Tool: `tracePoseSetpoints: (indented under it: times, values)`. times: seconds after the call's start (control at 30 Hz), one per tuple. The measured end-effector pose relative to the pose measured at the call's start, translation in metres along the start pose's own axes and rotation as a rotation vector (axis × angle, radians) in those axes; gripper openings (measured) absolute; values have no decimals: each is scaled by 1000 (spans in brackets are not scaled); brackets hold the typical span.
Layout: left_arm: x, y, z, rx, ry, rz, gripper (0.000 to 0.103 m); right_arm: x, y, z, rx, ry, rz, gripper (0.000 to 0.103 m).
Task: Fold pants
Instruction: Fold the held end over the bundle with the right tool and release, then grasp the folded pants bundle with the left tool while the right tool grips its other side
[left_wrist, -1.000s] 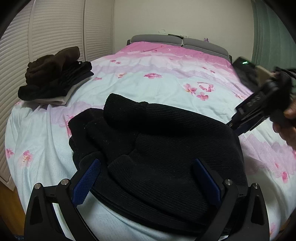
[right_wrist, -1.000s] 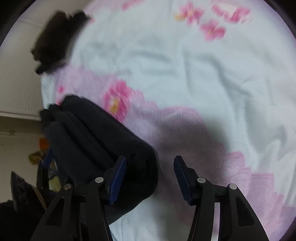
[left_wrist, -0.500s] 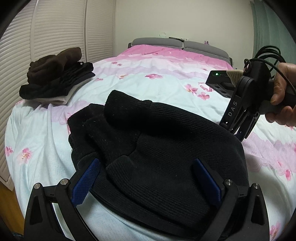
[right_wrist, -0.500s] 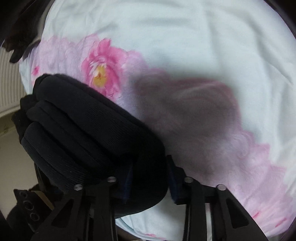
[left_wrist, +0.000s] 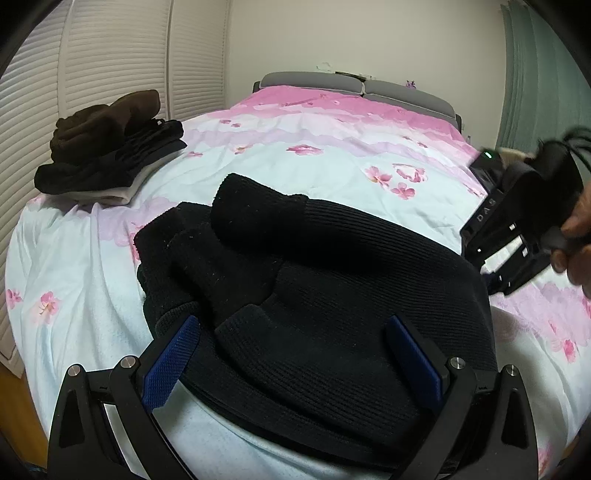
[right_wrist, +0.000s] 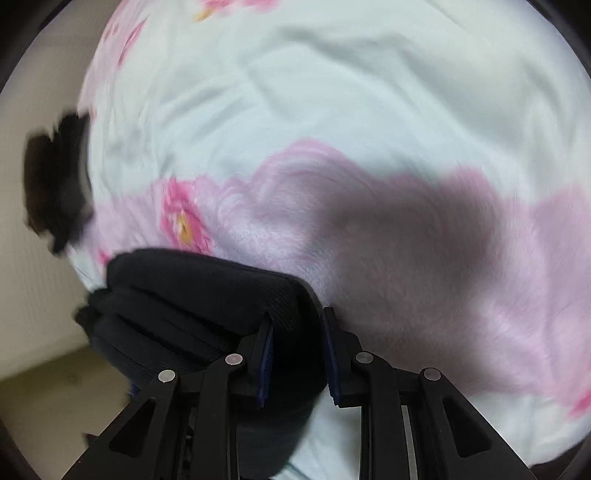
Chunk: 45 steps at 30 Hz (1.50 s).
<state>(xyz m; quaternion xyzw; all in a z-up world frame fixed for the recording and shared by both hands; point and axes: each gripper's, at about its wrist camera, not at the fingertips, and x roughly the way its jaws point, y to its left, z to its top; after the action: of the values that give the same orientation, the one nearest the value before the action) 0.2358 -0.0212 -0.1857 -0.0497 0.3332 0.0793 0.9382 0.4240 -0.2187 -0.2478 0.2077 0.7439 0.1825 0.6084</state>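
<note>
The black ribbed pants (left_wrist: 332, 295) lie folded in a thick bundle on the flowered bed cover. My left gripper (left_wrist: 295, 354) is open, its blue-padded fingers spread over the near edge of the bundle, holding nothing. My right gripper (right_wrist: 297, 358) is shut on the right edge of the pants (right_wrist: 207, 306), with dark cloth pinched between its blue pads. In the left wrist view the right gripper (left_wrist: 517, 236) sits at the bundle's right side, held by a hand.
A stack of folded dark and brown clothes (left_wrist: 107, 147) lies at the bed's far left; it shows blurred in the right wrist view (right_wrist: 55, 177). White louvred doors (left_wrist: 110, 55) stand left of the bed. A grey headboard (left_wrist: 354, 85) is at the far end.
My right gripper came down onto the bundle's right edge and closed on the cloth. The left gripper has stayed open over the near edge. The right view is blurred from motion.
</note>
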Motion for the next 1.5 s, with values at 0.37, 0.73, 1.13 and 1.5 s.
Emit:
tracePoseSetpoints:
  times: [0.37,0.73,1.13,1.5]
  values:
    - [1,3,5,-11,4,1,103,-18,-70,-43,330,-208,437,25]
    - [-18,3,11,-25,4,-14,103,-74,-60,-90,104,-473,258,51]
    - [-63,32,21,88,-65,-23,103,-56,-23,-240,-2,-963,-12,67]
    - [-76,91,10,107,-59,18,103,18,46,-287,-220,-1008,-321,67]
